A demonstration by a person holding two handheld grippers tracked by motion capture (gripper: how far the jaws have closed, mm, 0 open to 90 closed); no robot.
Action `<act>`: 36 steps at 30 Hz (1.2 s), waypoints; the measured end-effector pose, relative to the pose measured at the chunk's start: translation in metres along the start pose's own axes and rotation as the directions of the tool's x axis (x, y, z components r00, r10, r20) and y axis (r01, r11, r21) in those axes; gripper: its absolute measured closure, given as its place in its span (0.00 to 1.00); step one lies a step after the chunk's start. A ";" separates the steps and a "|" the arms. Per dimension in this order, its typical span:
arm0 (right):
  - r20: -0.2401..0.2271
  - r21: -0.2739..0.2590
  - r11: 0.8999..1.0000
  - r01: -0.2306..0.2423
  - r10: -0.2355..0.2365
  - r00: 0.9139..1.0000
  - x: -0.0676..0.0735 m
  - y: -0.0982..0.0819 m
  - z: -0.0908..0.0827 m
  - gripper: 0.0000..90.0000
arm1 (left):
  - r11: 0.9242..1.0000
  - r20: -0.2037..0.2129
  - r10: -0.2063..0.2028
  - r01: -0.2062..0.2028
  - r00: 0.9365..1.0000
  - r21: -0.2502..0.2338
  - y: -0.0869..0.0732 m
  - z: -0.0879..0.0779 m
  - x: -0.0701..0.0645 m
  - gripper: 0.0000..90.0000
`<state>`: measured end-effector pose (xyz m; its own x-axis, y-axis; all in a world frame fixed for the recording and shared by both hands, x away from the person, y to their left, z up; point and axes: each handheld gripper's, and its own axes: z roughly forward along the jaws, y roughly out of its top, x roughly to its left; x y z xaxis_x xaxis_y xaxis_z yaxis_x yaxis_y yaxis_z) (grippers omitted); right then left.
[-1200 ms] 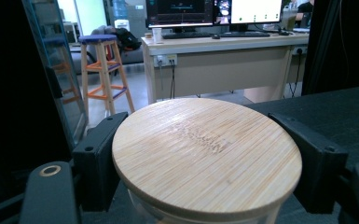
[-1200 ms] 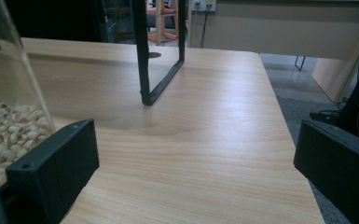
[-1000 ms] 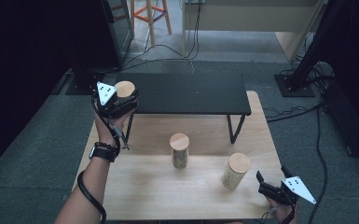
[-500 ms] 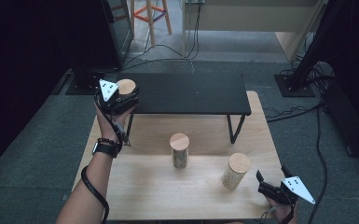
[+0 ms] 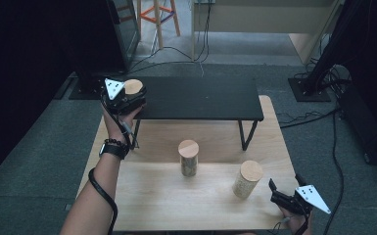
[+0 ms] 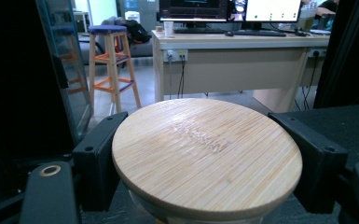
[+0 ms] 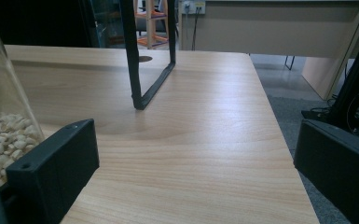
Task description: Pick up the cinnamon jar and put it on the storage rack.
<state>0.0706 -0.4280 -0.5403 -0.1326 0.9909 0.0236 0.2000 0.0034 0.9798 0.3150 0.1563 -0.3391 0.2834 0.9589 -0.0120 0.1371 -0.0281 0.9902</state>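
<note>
My left gripper (image 5: 127, 96) is shut on a glass jar with a round bamboo lid (image 5: 133, 86) at the left end of the black shelf (image 5: 200, 97). In the left gripper view the lid (image 6: 205, 154) sits between the two jaws, which press on its sides. I cannot tell whether the jar rests on the shelf. My right gripper (image 5: 285, 182) stands open low over the table's near right corner, with nothing between its jaws (image 7: 198, 140). A jar of pale pieces (image 7: 0, 116) stands just to its left.
Two lidded jars stand on the wooden table (image 5: 147, 196): one in the middle (image 5: 188, 157), one nearer the right (image 5: 247, 178). The shelf's black leg (image 7: 140, 70) rises ahead of the right gripper. Cables, a stool and a desk lie beyond the table.
The left gripper and its jar have shifted slightly up and away in the high view. The right gripper has stayed in place.
</note>
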 end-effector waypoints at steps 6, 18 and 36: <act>0.000 0.002 1.000 0.003 -0.003 1.000 0.000 0.000 0.000 0.00 | 1.000 0.026 0.000 0.001 1.000 -0.009 -0.002 -0.002 0.006 0.26; 0.000 0.004 1.000 0.002 -0.002 1.000 0.000 0.001 0.000 0.00 | 0.999 0.009 -0.041 0.041 0.999 -0.035 -0.003 -0.016 0.008 0.00; 0.002 0.005 1.000 0.004 -0.004 1.000 0.001 0.001 0.000 0.00 | 0.998 0.009 -0.032 0.032 0.999 -0.062 -0.014 -0.048 0.007 0.00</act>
<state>0.0704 -0.4271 -0.5397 -0.1313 0.9912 0.0194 0.2042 0.0079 0.9789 0.2695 0.1772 -0.3464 0.2875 0.9567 -0.0446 0.0870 0.0203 0.9960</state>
